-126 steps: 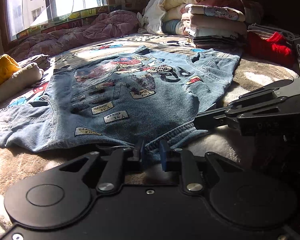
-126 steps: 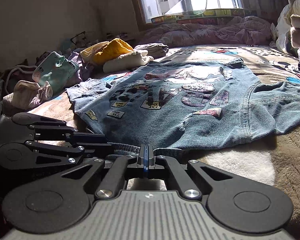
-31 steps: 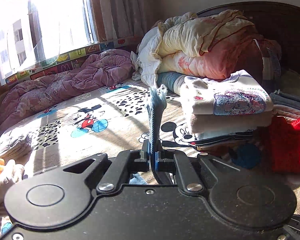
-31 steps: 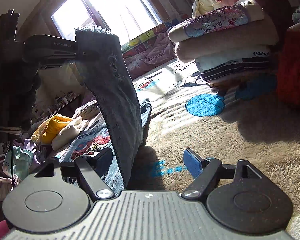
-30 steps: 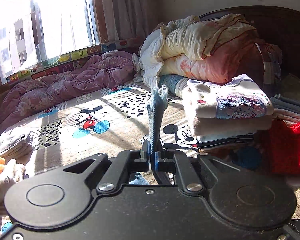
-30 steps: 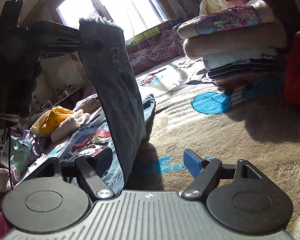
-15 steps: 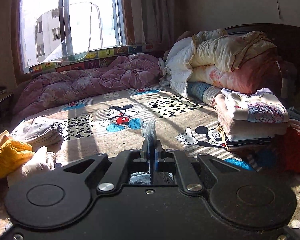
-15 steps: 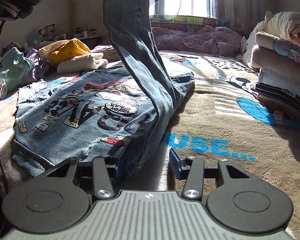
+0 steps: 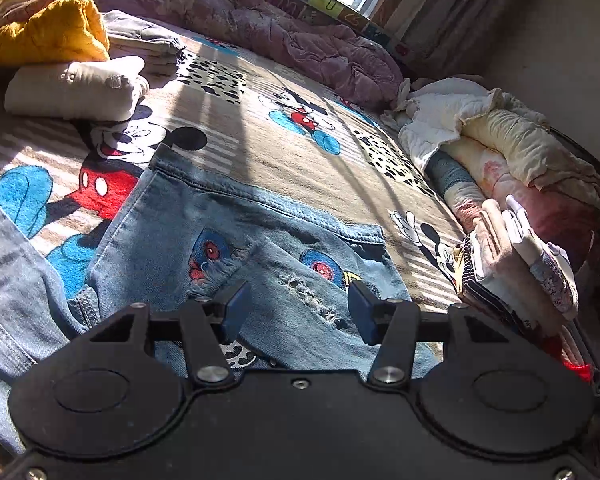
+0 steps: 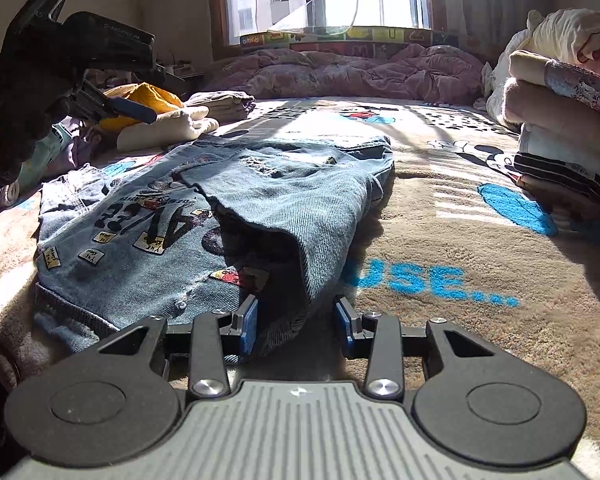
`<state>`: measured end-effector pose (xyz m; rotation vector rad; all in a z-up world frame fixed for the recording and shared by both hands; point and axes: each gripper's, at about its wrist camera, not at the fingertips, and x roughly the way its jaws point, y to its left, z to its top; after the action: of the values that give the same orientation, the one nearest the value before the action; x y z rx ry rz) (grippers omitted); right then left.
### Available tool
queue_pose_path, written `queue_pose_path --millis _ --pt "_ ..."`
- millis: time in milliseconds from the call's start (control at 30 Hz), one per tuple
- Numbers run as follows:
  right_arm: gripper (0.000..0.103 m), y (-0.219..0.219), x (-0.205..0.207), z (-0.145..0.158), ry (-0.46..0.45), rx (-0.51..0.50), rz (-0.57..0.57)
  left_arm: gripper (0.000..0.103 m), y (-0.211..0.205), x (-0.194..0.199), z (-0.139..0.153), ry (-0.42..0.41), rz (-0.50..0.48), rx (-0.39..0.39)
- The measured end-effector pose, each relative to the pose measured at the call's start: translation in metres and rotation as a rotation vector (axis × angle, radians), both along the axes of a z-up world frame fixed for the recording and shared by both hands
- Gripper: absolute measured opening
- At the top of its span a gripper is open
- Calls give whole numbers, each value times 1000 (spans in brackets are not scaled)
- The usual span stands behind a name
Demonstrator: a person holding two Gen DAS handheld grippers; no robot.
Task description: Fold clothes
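on the bed, a half-folded denim jacket

across the mickey mouse blanket (image 10: 440,240) the denim jacket (image 10: 148,236) lies flat, its right side and sleeve (image 10: 300,196) turned over onto the printed back. at far left in the right wrist view, the left gripper (image 10: 136,110) hangs in the air above the clothes heaped at the bed's edge, fingers spread and nothing between them; its own camera looks down at the folded sleeve (image 9: 284,288) between the parted blue pads (image 9: 236,308). beyond sit a yellow garment (image 9: 48,32) and a rolled cream one (image 9: 76,88). the right gripper (image 10: 296,322) rests low at the jacket's near hem, jaws apart (the folded edge lies between the pads, unclamped). at far right stands a stack of folded clothes (image 10: 564,128).
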<state>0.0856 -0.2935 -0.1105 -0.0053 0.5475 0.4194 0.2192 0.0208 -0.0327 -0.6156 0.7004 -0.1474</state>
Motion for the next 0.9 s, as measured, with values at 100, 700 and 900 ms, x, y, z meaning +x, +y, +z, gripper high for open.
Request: queue_pose_path --millis 100,700,900 --pt "42 -2 0 -1 5 9 3 52 13 8 -29 69 77 -145" --pt "50 -12 8 -5 27 66 22 21 19 20 -64 146 230 -251" --pt "51 -12 10 -5 30 74 22 21 30 7 -80 157 372 -487"
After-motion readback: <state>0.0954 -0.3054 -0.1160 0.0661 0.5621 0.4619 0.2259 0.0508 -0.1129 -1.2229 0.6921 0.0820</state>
